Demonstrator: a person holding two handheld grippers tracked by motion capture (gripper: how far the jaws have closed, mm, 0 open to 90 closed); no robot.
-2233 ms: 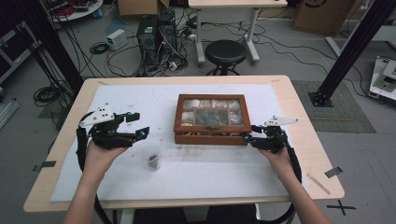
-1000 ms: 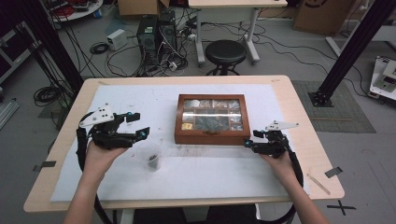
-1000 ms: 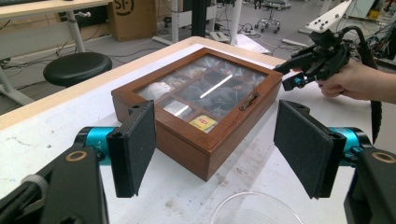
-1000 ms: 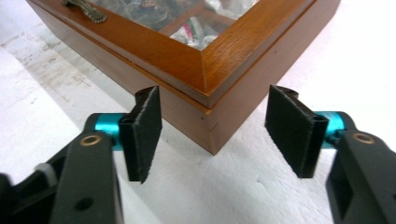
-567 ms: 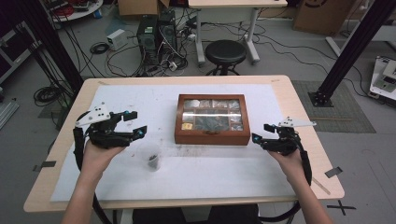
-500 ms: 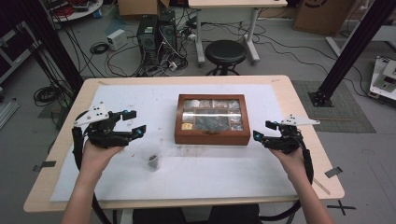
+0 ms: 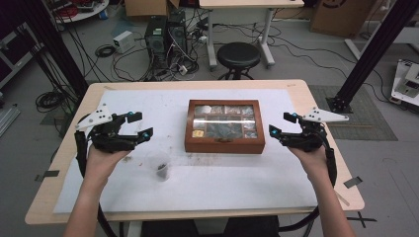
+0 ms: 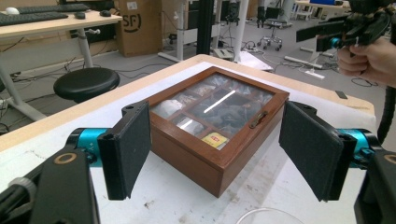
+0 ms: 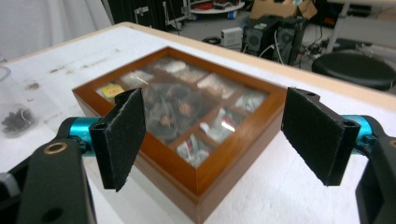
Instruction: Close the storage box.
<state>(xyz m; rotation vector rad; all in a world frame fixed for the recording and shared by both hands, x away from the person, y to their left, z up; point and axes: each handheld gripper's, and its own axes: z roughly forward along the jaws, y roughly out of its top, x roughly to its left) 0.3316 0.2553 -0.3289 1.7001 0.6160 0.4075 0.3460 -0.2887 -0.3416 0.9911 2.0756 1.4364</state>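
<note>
A brown wooden box (image 7: 225, 147) with a glass lid lies shut in the middle of the white mat, with small items in its compartments. My left gripper (image 7: 141, 124) hovers left of the box, and my right gripper (image 7: 280, 125) hovers right of it. Neither touches it. Both have just been opening and stand open with nothing between the pads. In the left gripper view the wide black pads (image 8: 130, 149) frame the box (image 8: 205, 161) ahead. In the right gripper view the pads (image 9: 123, 135) frame the box's near corner (image 9: 205, 186).
A small clear cup (image 7: 160, 169) with dark bits stands on the mat (image 7: 237, 182) in front of the box, toward the left, and shows too in the right gripper view (image 9: 14, 116). A black stool (image 7: 239, 54) and cables lie beyond the table's far edge.
The right gripper has left the box's right front corner, risen and drawn off to the right, with its jaws spread wider. The left hand has barely shifted. The box has stayed put.
</note>
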